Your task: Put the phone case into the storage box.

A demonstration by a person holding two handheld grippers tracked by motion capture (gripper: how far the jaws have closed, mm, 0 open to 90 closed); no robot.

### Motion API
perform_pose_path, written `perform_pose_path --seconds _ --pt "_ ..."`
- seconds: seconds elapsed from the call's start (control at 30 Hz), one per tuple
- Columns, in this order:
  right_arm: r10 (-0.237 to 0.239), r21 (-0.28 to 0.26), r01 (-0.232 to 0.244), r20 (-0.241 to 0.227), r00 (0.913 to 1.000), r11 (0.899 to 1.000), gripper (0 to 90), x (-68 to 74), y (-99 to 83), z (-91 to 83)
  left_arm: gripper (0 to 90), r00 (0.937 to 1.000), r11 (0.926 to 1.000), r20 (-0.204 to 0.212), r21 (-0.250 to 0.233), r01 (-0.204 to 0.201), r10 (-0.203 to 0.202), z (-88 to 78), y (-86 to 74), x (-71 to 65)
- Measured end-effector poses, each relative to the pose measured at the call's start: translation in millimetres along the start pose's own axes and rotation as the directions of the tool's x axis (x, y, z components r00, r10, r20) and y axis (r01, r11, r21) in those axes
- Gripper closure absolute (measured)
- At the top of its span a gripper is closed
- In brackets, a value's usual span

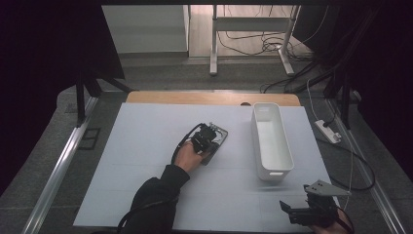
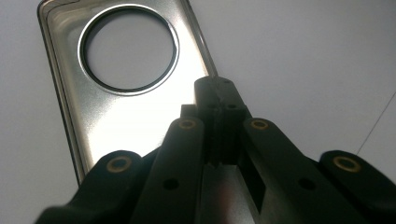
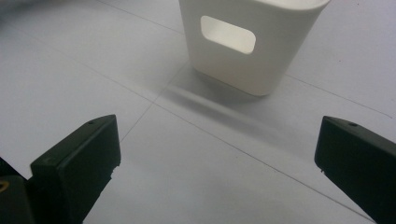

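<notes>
The phone case (image 1: 217, 139) lies flat on the white table sheet (image 1: 146, 161), well to the left of the long white bin (image 1: 271, 141), which serves as the landmark here. The case is a clear, shiny shell with a large round camera opening (image 2: 128, 49) at one end. In the high view its long axis runs slantwise, the far end tipped toward the bin and away from the person, the near end under the left gripper (image 1: 207, 138). In the left gripper view the round opening sits at the far end of the case, so the case points away from the gripper along nearly the same line as the jaws. The left gripper (image 2: 217, 91) has its jaws pressed together, pinching the right long edge of the case between its tips. The bin's own long axis runs from near to far. The right gripper (image 1: 292, 210) hangs just in front of the bin's near end, its jaws (image 3: 219, 163) spread wide with nothing between them, facing the bin's handle slot (image 3: 228, 34).
</notes>
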State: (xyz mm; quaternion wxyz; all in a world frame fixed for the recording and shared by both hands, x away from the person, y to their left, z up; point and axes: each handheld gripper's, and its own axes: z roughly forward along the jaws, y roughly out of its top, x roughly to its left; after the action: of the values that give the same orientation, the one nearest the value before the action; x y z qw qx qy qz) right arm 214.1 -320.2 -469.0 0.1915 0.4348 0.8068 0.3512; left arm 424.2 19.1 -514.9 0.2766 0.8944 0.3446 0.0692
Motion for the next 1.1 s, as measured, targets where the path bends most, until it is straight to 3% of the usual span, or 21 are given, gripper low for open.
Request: perform_pose_path --seconds 0.33,0.43,0.5,0.7,0.77,0.8,0.9,1.0,1.1 --pt "0.002 0.0 -0.002 0.0 1.0 1.0 0.6 -0.1 -0.1 -0.1 89.0 0.9995 0.9992 0.003 -0.026 0.03 -0.03 -17.1 -0.9 6.2" --pt "0.001 0.0 -0.001 0.001 1.0 1.0 0.6 0.1 0.1 0.1 84.6 0.9996 0.9993 0.0 -0.026 0.028 -0.028 -24.6 -0.8 6.5" --pt "0.001 0.002 -0.001 0.001 1.0 1.0 0.6 0.1 0.2 0.3 79.3 0.9996 0.9991 -0.009 -0.033 0.027 -0.028 -30.9 -0.6 7.8" --pt "0.002 0.002 -0.002 0.002 1.0 1.0 0.6 0.1 0.2 0.3 50.7 0.9985 0.9984 -0.027 -0.033 0.046 -0.047 -42.0 -1.7 15.9" --pt "0.002 0.003 -0.002 0.002 1.0 1.0 0.6 0.1 0.2 0.3 47.1 0.9981 0.9981 -0.033 -0.035 0.05 -0.051 -43.8 -2.8 17.7" --pt "0.001 0.003 -0.001 0.002 1.0 1.0 0.6 0.2 0.2 0.4 37.1 0.9973 0.9972 -0.034 -0.039 0.063 -0.064 -47.1 -5.4 22.3" --pt "0.001 0.005 -0.001 0.002 1.0 1.0 0.6 0.2 0.3 0.3 30.1 0.9957 0.9964 -0.05 -0.038 0.075 -0.077 -50.4 -8.4 27.1" --pt "0.0 0.008 0.0 0.006 1.0 1.0 0.6 0.4 0.5 0.4 13.0 0.995 0.9971 -0.068 -0.026 0.072 -0.073 -56.6 -13.1 35.7" --pt "0.001 0.007 -0.001 0.003 1.0 1.0 0.6 0.4 0.5 0.5 7.4 0.9949 0.9965 -0.057 -0.02 0.082 -0.083 -59.3 -15.4 40.0"
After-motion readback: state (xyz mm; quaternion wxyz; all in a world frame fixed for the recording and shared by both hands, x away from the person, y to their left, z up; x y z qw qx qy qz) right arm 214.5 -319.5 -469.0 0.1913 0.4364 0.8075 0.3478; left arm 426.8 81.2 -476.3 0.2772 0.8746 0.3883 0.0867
